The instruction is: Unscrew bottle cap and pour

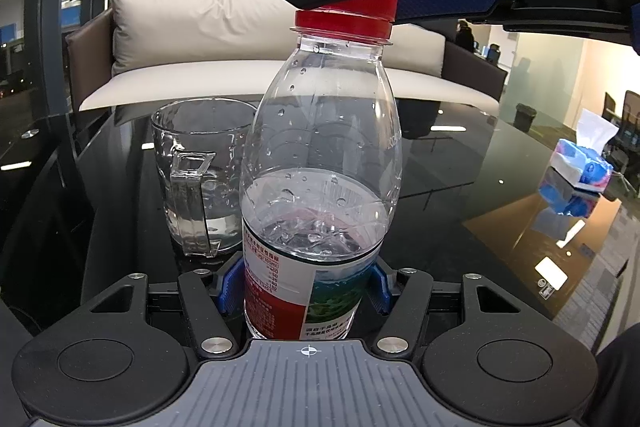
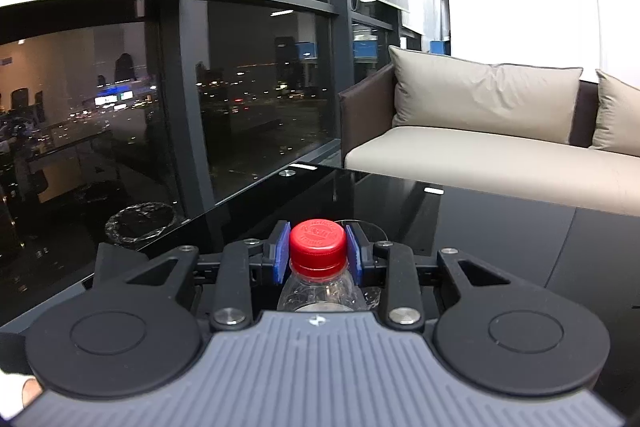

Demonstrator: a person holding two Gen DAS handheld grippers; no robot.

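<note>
On the glossy black glass table the clear plastic water bottle, roughly half full, stands upright with its long axis vertical and its neck pointing straight up. Just behind it to one side sits the clear glass handled mug, holding only a little water. The left gripper has its jaws clamped on the bottle's labelled lower body; the right gripper has its jaws closed on the ribbed red screw cap. The cap looks seated, so unscrewing and pouring appear still ahead.
</note>
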